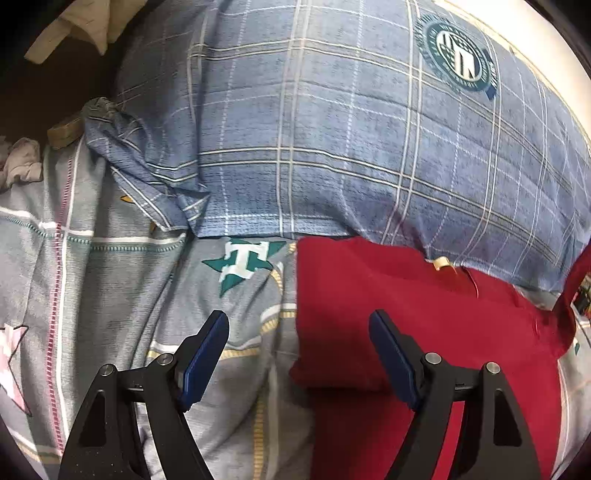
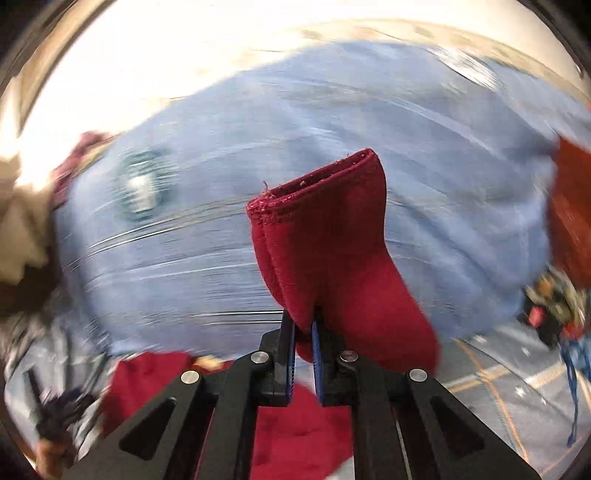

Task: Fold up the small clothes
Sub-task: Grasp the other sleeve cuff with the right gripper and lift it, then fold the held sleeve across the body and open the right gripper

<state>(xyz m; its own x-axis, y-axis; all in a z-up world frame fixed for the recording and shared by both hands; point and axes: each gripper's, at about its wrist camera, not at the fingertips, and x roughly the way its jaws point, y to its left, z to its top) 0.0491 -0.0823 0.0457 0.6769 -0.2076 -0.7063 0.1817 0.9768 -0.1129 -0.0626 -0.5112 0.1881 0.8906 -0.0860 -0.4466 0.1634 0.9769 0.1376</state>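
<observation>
A dark red garment [image 1: 388, 306] lies on the grey patterned bedsheet [image 1: 122, 288], its left edge straight and folded. My left gripper [image 1: 299, 321] hovers open over that left edge, nothing between its blue pads. In the right wrist view my right gripper [image 2: 303, 325] is shut on a sleeve of the red garment [image 2: 325, 229]; the hemmed cuff stands up above the jaws. More of the red garment [image 2: 295, 435] hangs below the fingers. The background there is motion-blurred.
A blue plaid pillow [image 1: 332, 129] with a round teal emblem [image 1: 458, 55] lies behind the garment. Crumpled light clothes [image 1: 22, 162] sit at the far left, and beige cloth [image 1: 74, 26] at the top left. An orange-red cloth [image 2: 572, 214] shows at the right.
</observation>
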